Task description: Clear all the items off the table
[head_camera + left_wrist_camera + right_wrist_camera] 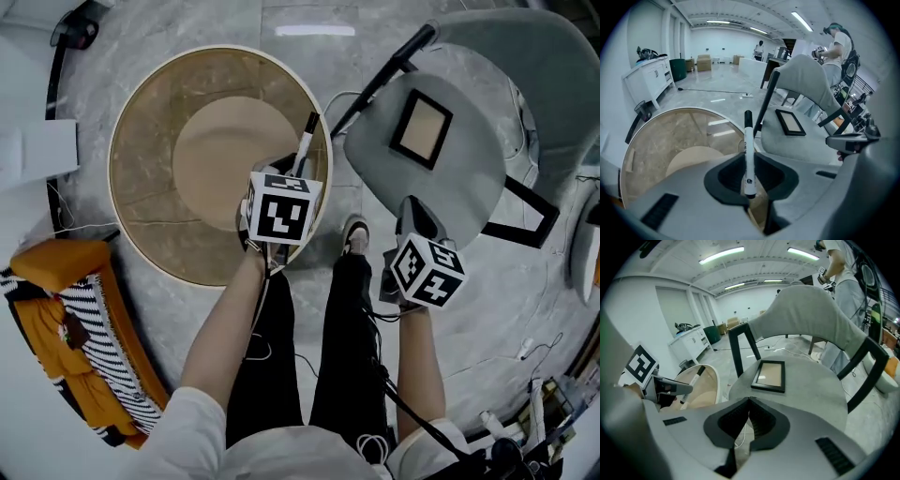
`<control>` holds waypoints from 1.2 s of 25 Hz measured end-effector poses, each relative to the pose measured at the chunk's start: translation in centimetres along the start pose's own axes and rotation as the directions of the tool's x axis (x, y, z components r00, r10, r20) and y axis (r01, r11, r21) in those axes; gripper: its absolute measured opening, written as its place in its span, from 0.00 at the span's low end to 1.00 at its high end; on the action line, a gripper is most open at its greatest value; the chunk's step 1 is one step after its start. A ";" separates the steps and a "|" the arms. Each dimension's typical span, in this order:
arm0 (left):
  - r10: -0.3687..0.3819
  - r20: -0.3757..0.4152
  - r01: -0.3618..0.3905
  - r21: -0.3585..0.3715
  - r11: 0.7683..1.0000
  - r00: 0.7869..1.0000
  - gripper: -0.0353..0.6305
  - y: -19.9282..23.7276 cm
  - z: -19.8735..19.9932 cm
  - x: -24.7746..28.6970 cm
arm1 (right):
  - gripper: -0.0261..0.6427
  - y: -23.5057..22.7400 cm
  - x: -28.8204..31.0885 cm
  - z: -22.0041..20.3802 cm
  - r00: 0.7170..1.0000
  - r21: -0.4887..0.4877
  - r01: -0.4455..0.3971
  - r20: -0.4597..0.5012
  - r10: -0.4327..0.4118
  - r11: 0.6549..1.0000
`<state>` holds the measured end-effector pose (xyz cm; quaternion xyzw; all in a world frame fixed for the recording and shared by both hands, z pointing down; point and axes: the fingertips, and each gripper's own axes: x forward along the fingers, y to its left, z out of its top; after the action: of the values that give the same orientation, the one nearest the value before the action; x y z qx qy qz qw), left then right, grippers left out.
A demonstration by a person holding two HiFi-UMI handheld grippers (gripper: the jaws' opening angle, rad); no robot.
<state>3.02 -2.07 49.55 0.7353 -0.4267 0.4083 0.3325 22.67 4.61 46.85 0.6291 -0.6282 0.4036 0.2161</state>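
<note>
Left tool (749, 161) grips marker (748, 140); right tool (749, 401) closed

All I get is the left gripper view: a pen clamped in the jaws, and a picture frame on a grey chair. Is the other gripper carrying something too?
Observer: No. The right gripper has its jaws shut together with nothing between them. Only the left gripper holds a pen.
Operator: What is it facing?
Observer: Its own view looks straight at the picture frame, which lies flat on the chair seat.
Operator: Anything on the floor that I miss?
Observer: The head view shows a black-and-white striped cloth on something orange, to the left of the round table.
</note>
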 end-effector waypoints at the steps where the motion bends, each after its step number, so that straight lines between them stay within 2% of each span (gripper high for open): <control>1: -0.009 -0.003 0.009 0.014 1.000 1.000 0.16 -1.1 0.4 0.3 | 0.07 -0.9 -0.3 0.1 1.000 0.012 0.007 0.005 -0.007 1.000; 6: -0.058 -0.030 0.061 0.109 0.992 0.998 0.16 -7.4 2.0 2.3 | 0.07 -6.2 -1.8 -0.2 0.998 0.092 0.055 0.020 -0.057 0.994; 17: -0.148 -0.115 0.174 0.261 0.950 0.982 0.16 -19.4 2.4 7.7 | 0.07 -17.5 -4.3 -3.6 0.985 0.254 0.167 0.006 -0.174 0.953; 24: -0.181 -0.152 0.223 0.338 0.914 0.972 0.16 -26.1 2.6 10.9 | 0.07 -22.5 -4.7 -4.5 0.980 0.300 0.192 0.000 -0.201 0.935; 30: -0.179 -0.200 0.243 0.366 0.898 0.963 0.16 -28.7 1.5 13.0 | 0.07 -24.6 -4.5 -5.0 0.980 0.309 0.194 -0.014 -0.200 0.931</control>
<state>33.27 3.95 56.37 0.7929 -0.2267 0.5040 0.2565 45.77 14.17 52.02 0.7184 -0.4932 0.4675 0.1488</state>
